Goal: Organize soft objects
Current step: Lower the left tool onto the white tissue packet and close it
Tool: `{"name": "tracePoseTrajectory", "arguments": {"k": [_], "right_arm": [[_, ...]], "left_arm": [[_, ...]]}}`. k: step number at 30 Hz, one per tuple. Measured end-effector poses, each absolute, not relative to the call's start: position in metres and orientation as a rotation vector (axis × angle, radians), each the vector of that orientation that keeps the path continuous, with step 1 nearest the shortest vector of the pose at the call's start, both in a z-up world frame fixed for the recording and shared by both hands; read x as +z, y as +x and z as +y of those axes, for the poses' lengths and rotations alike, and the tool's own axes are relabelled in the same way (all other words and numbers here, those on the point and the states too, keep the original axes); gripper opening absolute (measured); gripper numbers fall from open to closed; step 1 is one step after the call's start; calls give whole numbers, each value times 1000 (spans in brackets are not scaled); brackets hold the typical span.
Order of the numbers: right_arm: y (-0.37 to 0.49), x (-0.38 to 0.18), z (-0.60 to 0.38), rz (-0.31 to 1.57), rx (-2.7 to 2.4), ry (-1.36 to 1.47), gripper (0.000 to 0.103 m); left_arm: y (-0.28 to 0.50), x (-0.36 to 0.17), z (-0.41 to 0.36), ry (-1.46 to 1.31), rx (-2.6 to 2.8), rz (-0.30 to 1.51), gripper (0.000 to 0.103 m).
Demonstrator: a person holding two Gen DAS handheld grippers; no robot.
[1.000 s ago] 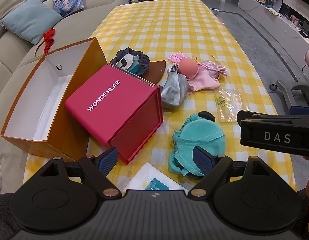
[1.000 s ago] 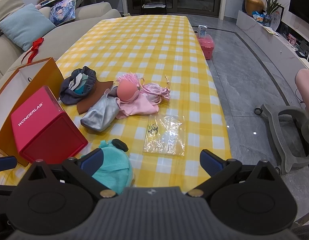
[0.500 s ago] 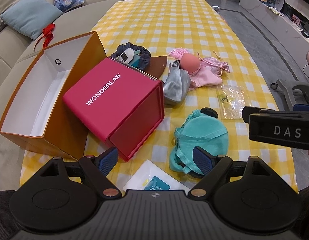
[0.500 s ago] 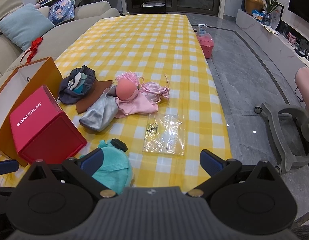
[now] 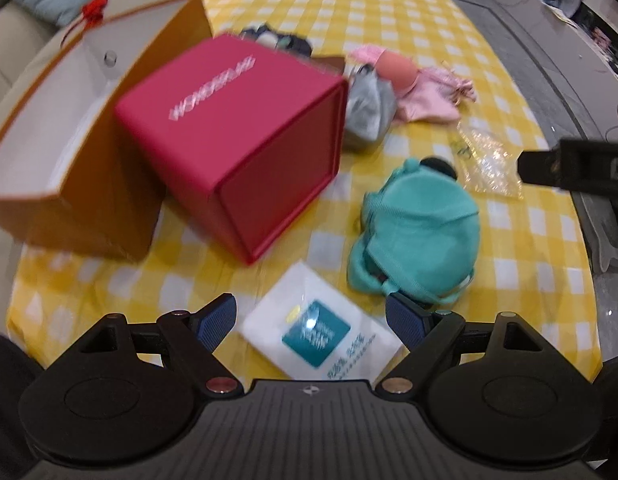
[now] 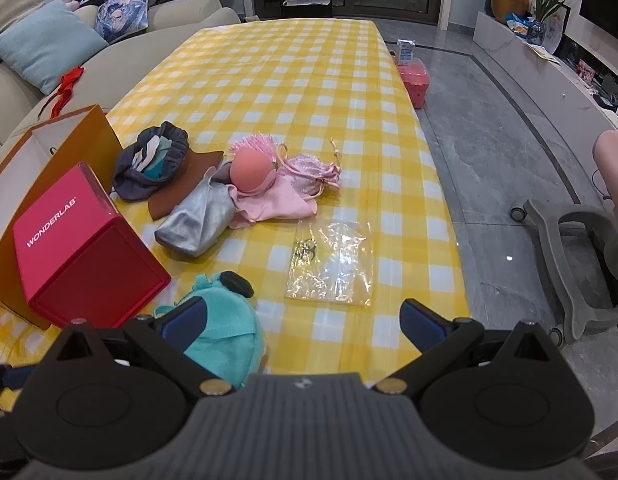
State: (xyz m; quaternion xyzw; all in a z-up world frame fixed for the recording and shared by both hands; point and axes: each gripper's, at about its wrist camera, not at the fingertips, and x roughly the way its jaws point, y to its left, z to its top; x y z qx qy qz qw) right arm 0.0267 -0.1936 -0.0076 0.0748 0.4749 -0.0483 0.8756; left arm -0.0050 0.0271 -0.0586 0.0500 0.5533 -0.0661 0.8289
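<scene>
A teal plush backpack (image 5: 419, 232) (image 6: 225, 336) lies near the table's front edge. Behind it sit a silver pouch (image 6: 197, 220) (image 5: 365, 116), pink fabric with a round pink ball (image 6: 269, 188) (image 5: 413, 92), and a dark grey pouch (image 6: 149, 164) on a brown piece. A red WONDERLAB box (image 5: 233, 132) (image 6: 81, 256) lies on its side beside an open orange box (image 5: 73, 128) (image 6: 49, 140). My left gripper (image 5: 311, 318) is open above a white packet (image 5: 321, 332). My right gripper (image 6: 303, 320) is open over the front edge, its left finger over the backpack.
A clear plastic bag (image 6: 333, 264) (image 5: 485, 160) lies right of the backpack on the yellow checked tablecloth (image 6: 285, 80). A sofa with cushions (image 6: 45, 48) runs along the left. An office chair base (image 6: 577, 240) and a pink container (image 6: 415, 80) stand on the floor right.
The left gripper has tilted down and moved forward, bringing the white packet into full view between its fingers; the view is motion-blurred. The right gripper has barely moved.
</scene>
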Motion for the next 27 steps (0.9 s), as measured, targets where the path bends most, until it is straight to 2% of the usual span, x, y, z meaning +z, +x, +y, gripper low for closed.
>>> {"name": "tracePoseTrajectory", "arguments": {"k": [15,20,27], "right_arm": [[33,-17,-199,1031,-112,179,100],[33,-21,-210,1037,-141,194,100],[39,-28,-223,1043,-171,188,100]], "left_arm": [[-1,-99,32,-31,-97,1262,99],[6,-107,32,-21,-34,1266,103],[9,-117,31,2,10,1292,103]]}}
